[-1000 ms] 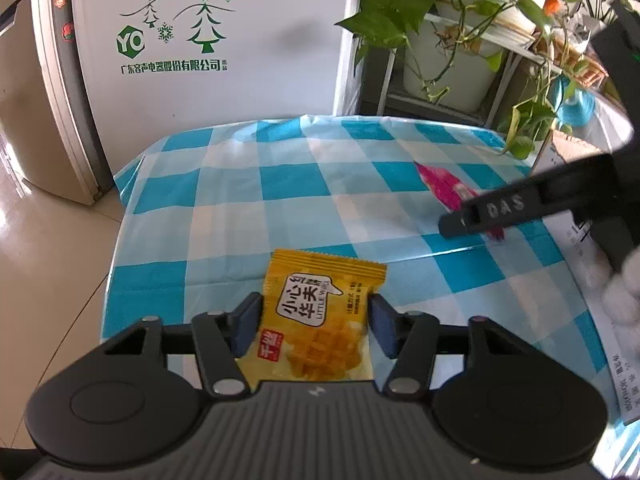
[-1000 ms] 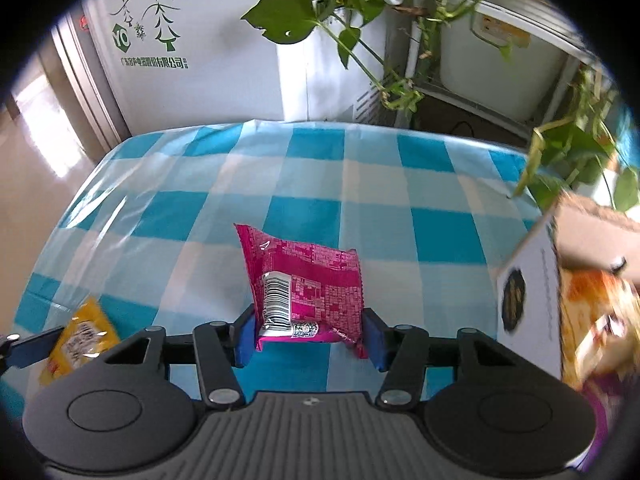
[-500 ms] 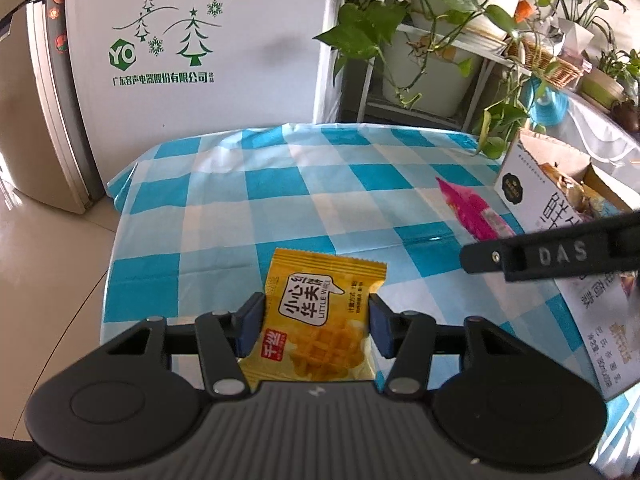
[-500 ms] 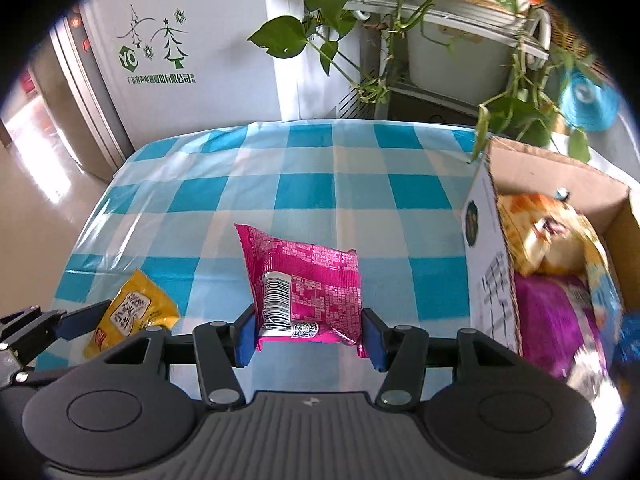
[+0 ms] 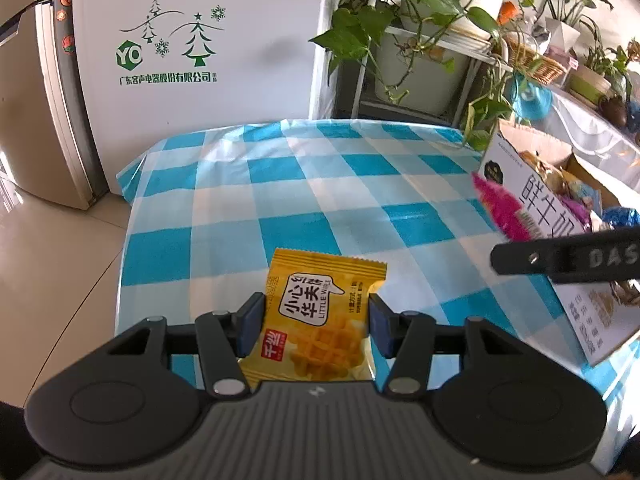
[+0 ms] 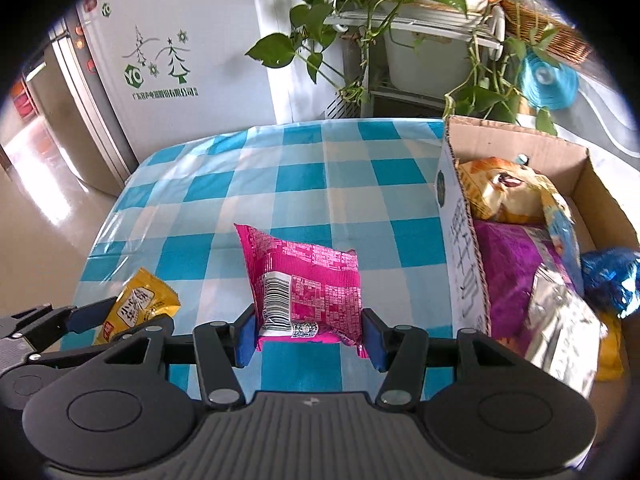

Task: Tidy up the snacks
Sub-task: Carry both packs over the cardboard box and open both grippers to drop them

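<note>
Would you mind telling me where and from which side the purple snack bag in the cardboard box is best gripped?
Judging from the right wrist view, the purple snack bag lies flat in the cardboard box, with a silver bag over its near end. Its bare upper face is probably best pinched from above, near the box's printed wall, since the wall blocks a side approach.

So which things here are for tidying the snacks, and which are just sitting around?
For the job:
- yellow snack packet, clamped in the left gripper
- pink snack packet, clamped in the right gripper
- cardboard box with snack bags inside

Just around:
- checked tablecloth
- potted plants
- white appliance with tree drawings
</note>
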`<state>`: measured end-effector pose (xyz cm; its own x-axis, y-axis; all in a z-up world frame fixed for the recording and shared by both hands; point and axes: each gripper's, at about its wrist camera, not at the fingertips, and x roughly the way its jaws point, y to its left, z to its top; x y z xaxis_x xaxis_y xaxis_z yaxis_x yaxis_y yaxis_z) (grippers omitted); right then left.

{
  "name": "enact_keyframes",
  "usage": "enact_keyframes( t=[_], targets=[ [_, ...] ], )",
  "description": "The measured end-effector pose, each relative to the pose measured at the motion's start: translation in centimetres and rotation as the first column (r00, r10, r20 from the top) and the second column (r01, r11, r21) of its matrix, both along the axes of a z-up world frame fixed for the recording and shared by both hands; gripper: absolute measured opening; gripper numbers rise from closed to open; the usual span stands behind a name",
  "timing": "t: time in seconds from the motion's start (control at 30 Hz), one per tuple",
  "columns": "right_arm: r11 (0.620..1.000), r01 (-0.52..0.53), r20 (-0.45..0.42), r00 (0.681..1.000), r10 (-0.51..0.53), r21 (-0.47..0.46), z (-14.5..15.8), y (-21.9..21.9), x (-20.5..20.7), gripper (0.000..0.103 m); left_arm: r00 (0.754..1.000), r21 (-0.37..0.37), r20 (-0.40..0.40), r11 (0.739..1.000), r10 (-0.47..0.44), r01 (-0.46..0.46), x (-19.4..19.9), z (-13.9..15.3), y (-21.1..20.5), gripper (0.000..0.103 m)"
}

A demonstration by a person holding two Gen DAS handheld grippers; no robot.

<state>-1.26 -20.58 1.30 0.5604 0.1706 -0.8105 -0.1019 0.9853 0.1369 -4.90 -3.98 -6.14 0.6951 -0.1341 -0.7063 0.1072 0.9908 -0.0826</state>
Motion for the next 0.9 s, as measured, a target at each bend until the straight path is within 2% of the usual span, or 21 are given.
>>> enact_keyframes(
  t=[0.33,0.53,0.63,0.9],
  targets=[
    [0.999,0.023,0.042,0.999,-0.025,0.041,1.3,-1.5,-2.3,0.059,1.000,0.010,-0.010,1.000,-0.013,0.013,-1.5,0.3,-0.3,0.053],
    [0.995,0.067,0.100,0.992,-0.074,0.078,3.0,-3.6,-3.0,0.059,0.999,-0.007,0.021,0.999,-0.031,0.031,-1.9,2.1,-1.1,0.053],
    [0.988,0.103,0.136,0.984,-0.118,0.113,4.5,-5.4,-3.5,0.059,0.998,-0.024,0.043,0.999,-0.047,0.048,-2.1,3.4,-1.9,0.053],
    [0.967,0.222,0.222,0.944,-0.245,0.125,7.9,-11.8,-4.7,0.060,0.991,-0.061,0.084,0.992,-0.107,0.112,-1.6,6.2,-5.0,0.053]
  ],
)
